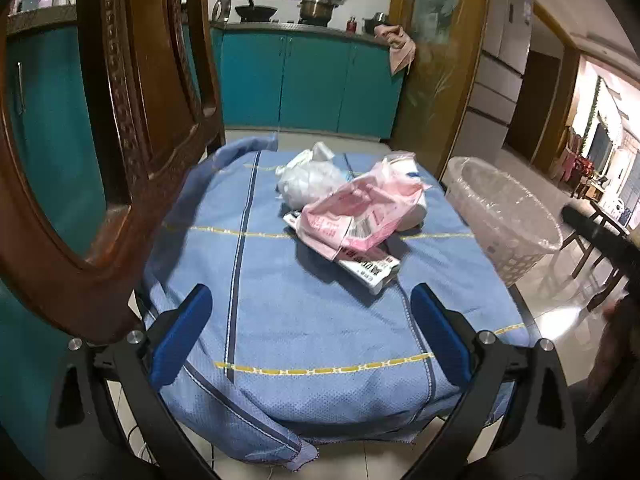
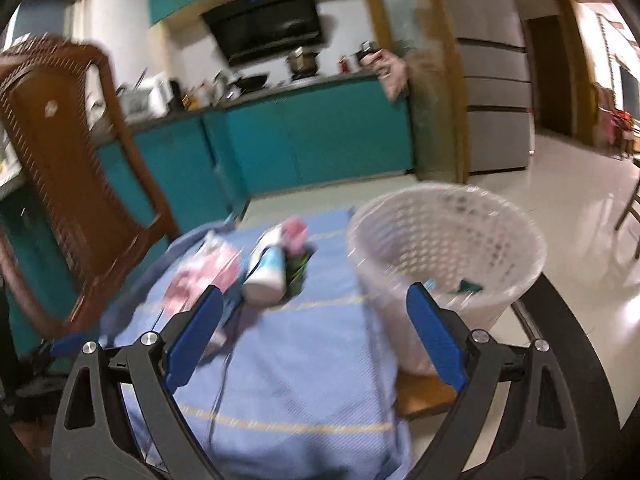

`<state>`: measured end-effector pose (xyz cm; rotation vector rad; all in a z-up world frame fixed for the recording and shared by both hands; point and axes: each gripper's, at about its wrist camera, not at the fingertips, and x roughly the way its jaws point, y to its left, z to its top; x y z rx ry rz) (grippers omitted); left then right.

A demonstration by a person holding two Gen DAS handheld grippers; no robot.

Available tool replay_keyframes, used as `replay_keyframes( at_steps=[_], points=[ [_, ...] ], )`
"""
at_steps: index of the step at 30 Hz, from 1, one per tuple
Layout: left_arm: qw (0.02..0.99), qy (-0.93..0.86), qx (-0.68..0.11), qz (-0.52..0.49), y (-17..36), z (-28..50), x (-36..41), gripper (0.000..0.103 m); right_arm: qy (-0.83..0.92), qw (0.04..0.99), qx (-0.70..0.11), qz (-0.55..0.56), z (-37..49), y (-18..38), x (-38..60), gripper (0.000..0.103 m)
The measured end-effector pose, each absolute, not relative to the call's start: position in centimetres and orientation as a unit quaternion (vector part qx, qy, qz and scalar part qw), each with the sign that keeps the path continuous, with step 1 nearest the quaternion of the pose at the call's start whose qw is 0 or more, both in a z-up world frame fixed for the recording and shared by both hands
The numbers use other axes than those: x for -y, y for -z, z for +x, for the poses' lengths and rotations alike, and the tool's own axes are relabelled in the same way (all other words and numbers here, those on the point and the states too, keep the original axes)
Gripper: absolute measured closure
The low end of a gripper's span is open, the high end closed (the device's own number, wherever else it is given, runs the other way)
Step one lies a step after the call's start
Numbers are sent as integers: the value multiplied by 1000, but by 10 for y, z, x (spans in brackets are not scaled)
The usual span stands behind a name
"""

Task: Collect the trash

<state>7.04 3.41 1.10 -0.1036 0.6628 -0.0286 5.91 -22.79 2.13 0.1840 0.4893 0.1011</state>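
A pile of trash lies on the blue cloth (image 1: 280, 320): a pink plastic bag (image 1: 360, 212), a knotted white plastic bag (image 1: 308, 180) behind it, and a printed white packet (image 1: 372, 268) underneath. My left gripper (image 1: 312, 320) is open and empty, short of the pile. In the blurred right wrist view the pile shows as pink wrappers (image 2: 204, 276) and a white cup-like piece (image 2: 266, 274). My right gripper (image 2: 314, 320) is open and empty, between the pile and the white lattice basket (image 2: 444, 248), which holds a few scraps.
A carved wooden chair back (image 1: 132, 120) stands close on the left; it also shows in the right wrist view (image 2: 68, 184). The basket with a clear liner (image 1: 504, 216) sits at the cloth's right edge. Teal kitchen cabinets (image 1: 308, 80) lie behind. Dark furniture (image 1: 608, 248) is at far right.
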Motion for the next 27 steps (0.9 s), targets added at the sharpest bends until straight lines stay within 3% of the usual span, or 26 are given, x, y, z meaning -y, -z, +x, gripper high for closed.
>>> replay_keyframes(
  at_steps=[27],
  points=[
    [945,33,-325,-29,-8,71,-16,4,-60,964,-251,64,58,-19,209,12]
  ],
)
